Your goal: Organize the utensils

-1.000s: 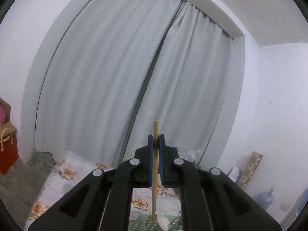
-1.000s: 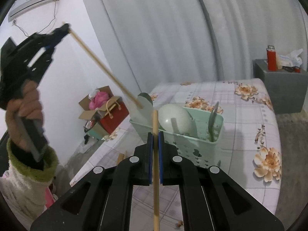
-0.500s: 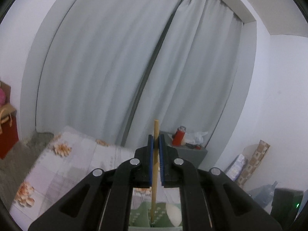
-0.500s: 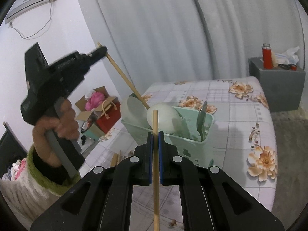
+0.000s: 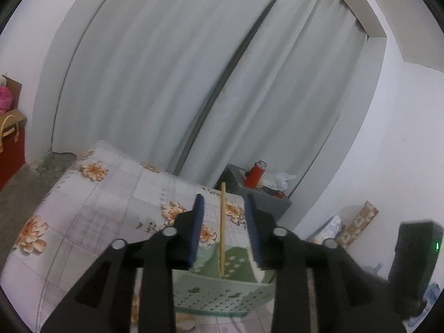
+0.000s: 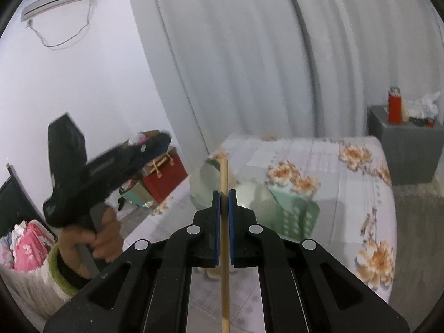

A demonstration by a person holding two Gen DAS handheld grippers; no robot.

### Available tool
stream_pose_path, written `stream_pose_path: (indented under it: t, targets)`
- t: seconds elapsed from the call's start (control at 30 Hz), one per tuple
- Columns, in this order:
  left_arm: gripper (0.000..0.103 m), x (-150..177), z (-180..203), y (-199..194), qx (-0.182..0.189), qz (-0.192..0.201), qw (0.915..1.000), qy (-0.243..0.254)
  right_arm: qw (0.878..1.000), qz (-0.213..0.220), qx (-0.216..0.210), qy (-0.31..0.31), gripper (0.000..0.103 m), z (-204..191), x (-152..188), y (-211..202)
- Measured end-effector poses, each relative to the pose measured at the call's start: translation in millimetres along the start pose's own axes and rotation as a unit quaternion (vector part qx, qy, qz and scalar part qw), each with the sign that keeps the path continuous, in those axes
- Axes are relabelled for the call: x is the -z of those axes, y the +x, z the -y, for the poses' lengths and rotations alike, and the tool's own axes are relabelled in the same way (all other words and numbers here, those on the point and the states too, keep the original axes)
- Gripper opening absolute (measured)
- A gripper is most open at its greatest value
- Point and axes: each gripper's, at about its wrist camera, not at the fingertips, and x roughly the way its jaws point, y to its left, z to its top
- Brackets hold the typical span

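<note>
the left hand-held gripper is over the mint green utensil basket, and its jaws are opening. a wooden chopstick stands almost upright between the two blue pads, but the pads do not press on it; there is free space on both sides. the lower end of this chopstick is inside the basket, near the front wall.

the right hand-held gripper is closed together on a second wooden chopstick. this stick goes straight through the jaws, with its top end above the pads and its long part running down toward the camera.

the basket stands on a desk covered with a pale cloth with orange flowers. in the right view the basket is blurred, and something pale and round is in it, but i cannot tell what it is.

at the left side of the right view, a person's hand with a green and white sleeve grips the handle of the left tool. a grey side cabinet with a red bottle is beyond the desk.
</note>
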Motion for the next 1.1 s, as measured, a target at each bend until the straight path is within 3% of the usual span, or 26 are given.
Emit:
stream_pose_path:
  t: [0.33, 0.67, 0.8, 1.1]
  targets:
    - [0.041, 36.8, -24.2, -62.0, -0.028, -0.028, 0.9991, 0.017, 0.997, 0.069, -0.012, -0.038, 0.004, -16.3, -57.0, 31.4]
    - [0.042, 83.8, -77.8, -96.4, -0.082, -0.074, 0.9936, -0.023, 0.987, 0.152, -0.008, -0.055, 0.004, -21.8, -102.6, 74.9]
    - [0.042, 86.0, -96.5, -105.5, -0.097, -0.07, 0.9915, -0.052, 0.985, 0.147, 0.013, -0.084, 0.004, -24.8, -96.5, 96.9]
    - [0.042, 80.8, -98.2, -112.8, -0.104, -0.056, 0.9916, -0.054, 0.984, 0.133, 0.041, -0.115, 0.004, -22.1, -87.8, 115.2]
